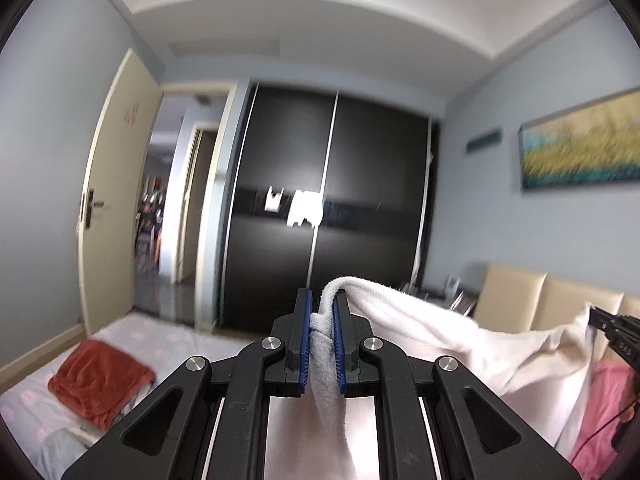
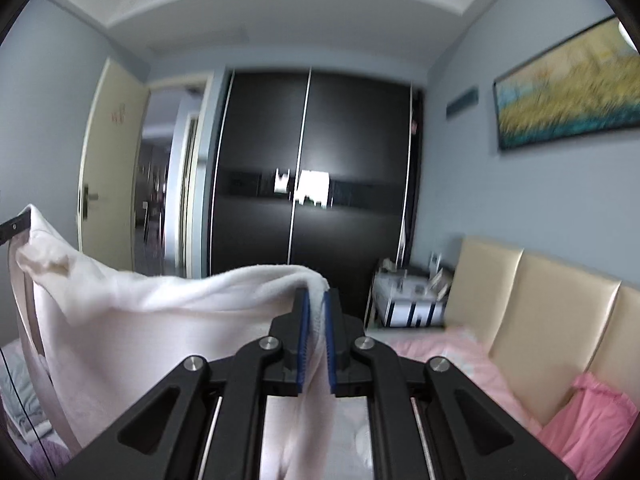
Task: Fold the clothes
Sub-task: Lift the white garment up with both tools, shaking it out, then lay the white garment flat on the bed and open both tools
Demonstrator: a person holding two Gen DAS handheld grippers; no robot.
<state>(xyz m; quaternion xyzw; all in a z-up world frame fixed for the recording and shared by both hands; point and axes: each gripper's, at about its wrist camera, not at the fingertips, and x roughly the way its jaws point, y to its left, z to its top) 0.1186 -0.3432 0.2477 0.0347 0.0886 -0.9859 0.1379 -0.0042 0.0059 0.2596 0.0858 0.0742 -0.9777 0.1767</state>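
A white garment (image 1: 460, 344) is held up in the air above the bed, stretched between both grippers. My left gripper (image 1: 322, 312) is shut on one edge of it, the cloth pinched between the blue pads. My right gripper (image 2: 316, 308) is shut on the other edge; the white garment (image 2: 140, 320) spans left from it and hangs down. The right gripper's tip shows at the right edge of the left wrist view (image 1: 612, 328), and the left gripper's tip at the left edge of the right wrist view (image 2: 14, 228).
A folded red-orange garment (image 1: 100, 384) lies on the bed (image 1: 168, 340) at the lower left. A pink quilt (image 2: 460, 360) and beige headboard (image 2: 540, 300) are at the right. A black wardrobe (image 1: 328, 208) stands ahead, an open door (image 1: 116, 200) to the left, a nightstand (image 2: 412, 300) beside the bed.
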